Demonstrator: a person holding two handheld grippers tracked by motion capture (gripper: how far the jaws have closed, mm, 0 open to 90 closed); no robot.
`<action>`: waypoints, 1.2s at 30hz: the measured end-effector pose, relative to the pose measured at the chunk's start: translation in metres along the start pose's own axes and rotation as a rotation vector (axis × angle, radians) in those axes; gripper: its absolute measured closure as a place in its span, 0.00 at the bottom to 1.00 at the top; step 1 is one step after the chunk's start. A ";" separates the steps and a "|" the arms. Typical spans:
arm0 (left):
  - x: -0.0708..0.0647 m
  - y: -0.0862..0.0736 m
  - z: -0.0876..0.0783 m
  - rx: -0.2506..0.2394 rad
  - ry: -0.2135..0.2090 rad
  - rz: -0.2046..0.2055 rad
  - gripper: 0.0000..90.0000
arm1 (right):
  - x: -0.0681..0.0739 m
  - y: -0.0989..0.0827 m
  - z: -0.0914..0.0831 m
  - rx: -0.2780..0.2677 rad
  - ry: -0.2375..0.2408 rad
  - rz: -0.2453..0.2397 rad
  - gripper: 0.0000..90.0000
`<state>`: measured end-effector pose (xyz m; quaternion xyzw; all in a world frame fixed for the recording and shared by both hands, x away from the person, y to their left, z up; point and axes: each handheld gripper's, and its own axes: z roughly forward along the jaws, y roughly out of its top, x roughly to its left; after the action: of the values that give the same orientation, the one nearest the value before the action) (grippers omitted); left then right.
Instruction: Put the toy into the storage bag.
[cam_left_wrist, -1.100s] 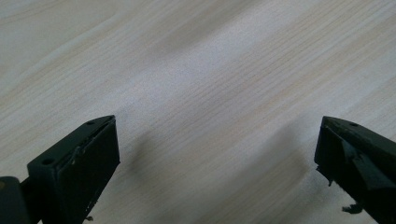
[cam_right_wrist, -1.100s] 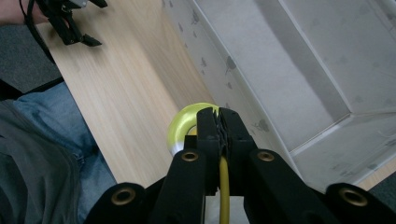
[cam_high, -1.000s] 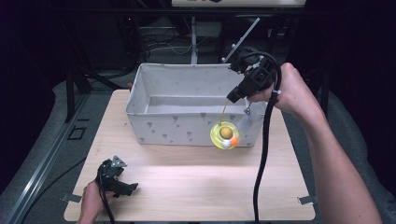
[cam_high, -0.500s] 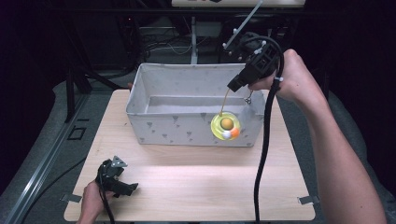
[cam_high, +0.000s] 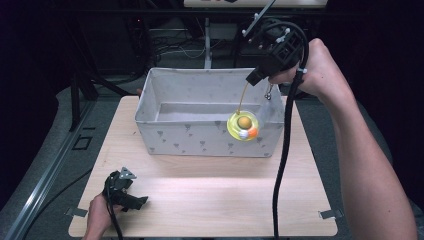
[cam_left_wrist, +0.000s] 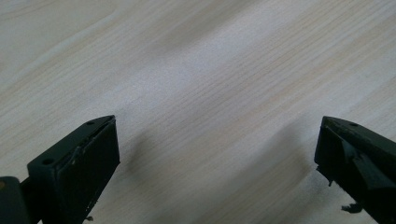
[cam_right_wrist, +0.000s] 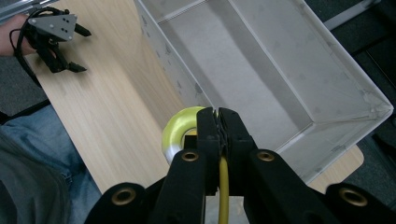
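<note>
above the front wall of a grey fabric bin (cam_high: 165, 100), a yellow toy (cam_high: 243, 126) dangles from the right gripper (cam_high: 253, 77), a clear yellow ring with a mustard ball, a white ball and an orange ball inside it. its thin yellow stem runs up from the ring into the jaws, which are pinched shut on the top end of the stem, so the toy's long axis hangs close to straight down, leaning slightly. in the right gripper view the closed jaws (cam_right_wrist: 218, 122) clamp the stem, and the yellow ring (cam_right_wrist: 180, 130) shows just past them, on the table side of the bin's near wall (cam_right_wrist: 182, 84) rather than over its open inside. the bin stands at the far half of a pale wooden table (cam_high: 210, 200), open at the top and with nothing visible in it. judging from this, the deciding relation is that the toy hangs just short of the bin's opening, by its right end, so a drop would need the right hand to go a little farther away from the person first. the left gripper (cam_high: 123, 187) rests low at the near left corner of the table, well apart from both toy and bin, its jaws spread wide over bare wood with nothing between them, so the right hand is plainly the nearer one.
</note>
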<state>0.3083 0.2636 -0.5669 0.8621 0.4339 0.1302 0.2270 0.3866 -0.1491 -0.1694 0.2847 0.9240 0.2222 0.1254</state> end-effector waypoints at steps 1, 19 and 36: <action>0.000 0.000 0.000 -0.003 -0.001 -0.003 0.00 | -0.001 0.001 0.000 -0.003 0.001 0.000 0.98; -0.001 0.000 0.000 -0.001 -0.003 0.007 0.00 | -0.032 0.011 -0.006 -0.037 -0.055 0.068 0.98; -0.002 0.000 0.000 -0.002 -0.005 0.008 0.00 | -0.067 0.007 0.007 -0.054 -0.098 0.163 0.98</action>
<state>0.3070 0.2624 -0.5668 0.8639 0.4298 0.1294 0.2287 0.4468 -0.1807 -0.1647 0.3658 0.8843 0.2425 0.1596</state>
